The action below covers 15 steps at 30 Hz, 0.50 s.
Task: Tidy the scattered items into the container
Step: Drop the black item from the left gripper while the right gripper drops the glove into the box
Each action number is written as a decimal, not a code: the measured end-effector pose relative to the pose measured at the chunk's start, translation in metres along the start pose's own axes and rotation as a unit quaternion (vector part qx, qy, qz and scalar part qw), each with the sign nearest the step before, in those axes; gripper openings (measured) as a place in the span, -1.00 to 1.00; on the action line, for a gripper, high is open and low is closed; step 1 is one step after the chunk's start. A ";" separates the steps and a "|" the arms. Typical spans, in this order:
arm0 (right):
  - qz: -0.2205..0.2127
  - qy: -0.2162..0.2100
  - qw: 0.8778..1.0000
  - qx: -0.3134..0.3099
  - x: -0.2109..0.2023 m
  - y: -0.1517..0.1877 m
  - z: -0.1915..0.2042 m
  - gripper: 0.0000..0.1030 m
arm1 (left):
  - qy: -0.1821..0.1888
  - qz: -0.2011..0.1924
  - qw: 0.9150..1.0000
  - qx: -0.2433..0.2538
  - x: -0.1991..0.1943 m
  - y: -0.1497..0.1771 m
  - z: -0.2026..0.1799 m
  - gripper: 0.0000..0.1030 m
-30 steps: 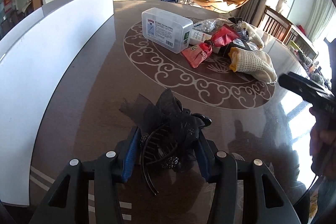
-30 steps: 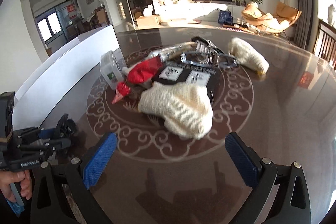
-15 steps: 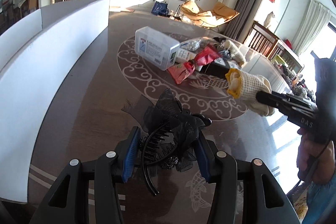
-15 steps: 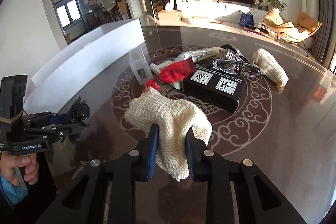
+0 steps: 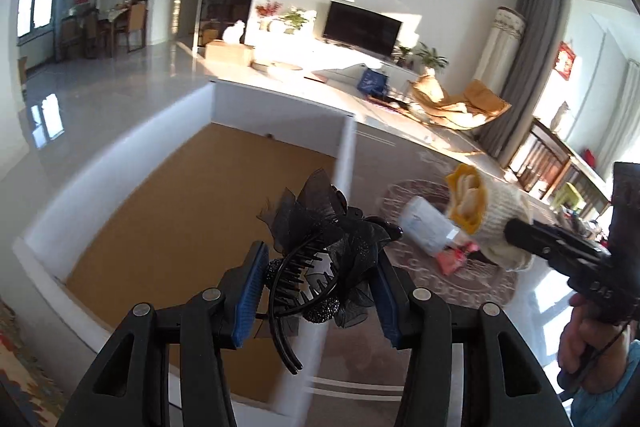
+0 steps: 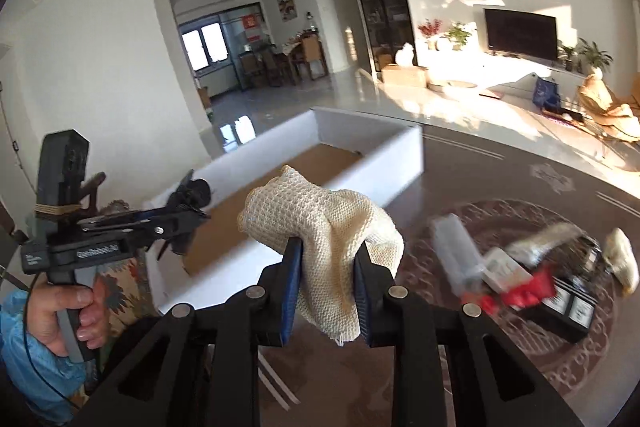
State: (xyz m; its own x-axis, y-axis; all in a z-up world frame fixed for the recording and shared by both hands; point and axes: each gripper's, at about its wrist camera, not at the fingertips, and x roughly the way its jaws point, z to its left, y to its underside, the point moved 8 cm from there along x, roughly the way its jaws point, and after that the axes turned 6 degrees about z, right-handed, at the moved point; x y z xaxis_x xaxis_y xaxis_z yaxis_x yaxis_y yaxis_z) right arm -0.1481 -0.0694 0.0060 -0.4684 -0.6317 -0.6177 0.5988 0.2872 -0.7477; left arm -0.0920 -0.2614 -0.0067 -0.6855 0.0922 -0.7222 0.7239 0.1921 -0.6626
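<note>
My left gripper (image 5: 318, 281) is shut on a black hair clip with a gauze bow (image 5: 324, 239), held in the air above the near wall of the white box (image 5: 280, 101). The box has a brown floor (image 5: 180, 211). My right gripper (image 6: 327, 275) is shut on a cream knitted glove (image 6: 320, 223), held above the table short of the box (image 6: 368, 155). The glove with its yellow cuff also shows in the left wrist view (image 5: 492, 215). The left gripper with the clip shows in the right wrist view (image 6: 188, 197).
A pile stays on the dark table's patterned middle: a clear plastic box (image 6: 456, 247), a red packet (image 6: 528, 291), a black box (image 6: 568, 307), a second cream glove (image 6: 622, 263). A person's hand (image 6: 76, 311) holds the left gripper's handle.
Both grippers rose from the table and swung left toward the white box. The left one now has the clip over the box wall. The right one carries the glove behind it.
</note>
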 end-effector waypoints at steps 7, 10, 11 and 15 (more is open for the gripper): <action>0.079 -0.032 0.996 -0.038 0.138 -0.027 0.104 -0.51 | -0.092 0.077 0.992 -0.039 0.048 -0.011 0.134 -0.04; 0.124 -0.040 0.991 -0.033 0.180 -0.012 0.122 -0.48 | -0.102 0.114 0.988 -0.038 0.068 -0.003 0.153 -0.04; 0.144 -0.045 0.988 -0.028 0.190 -0.007 0.126 -0.34 | -0.112 0.129 0.985 -0.036 0.073 0.002 0.157 -0.02; 0.158 -0.064 0.985 -0.009 0.202 0.001 0.135 0.64 | -0.141 0.142 0.979 -0.036 0.079 0.011 0.168 0.00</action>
State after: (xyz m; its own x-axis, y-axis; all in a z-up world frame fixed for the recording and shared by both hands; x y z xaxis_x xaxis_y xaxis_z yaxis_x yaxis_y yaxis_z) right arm -0.1541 -0.2938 -0.0870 -0.1738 -0.5936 -0.7858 0.6890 0.4968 -0.5277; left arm -0.1248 -0.4164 -0.1046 -0.4020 -0.1192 -0.9078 0.8679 0.2662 -0.4193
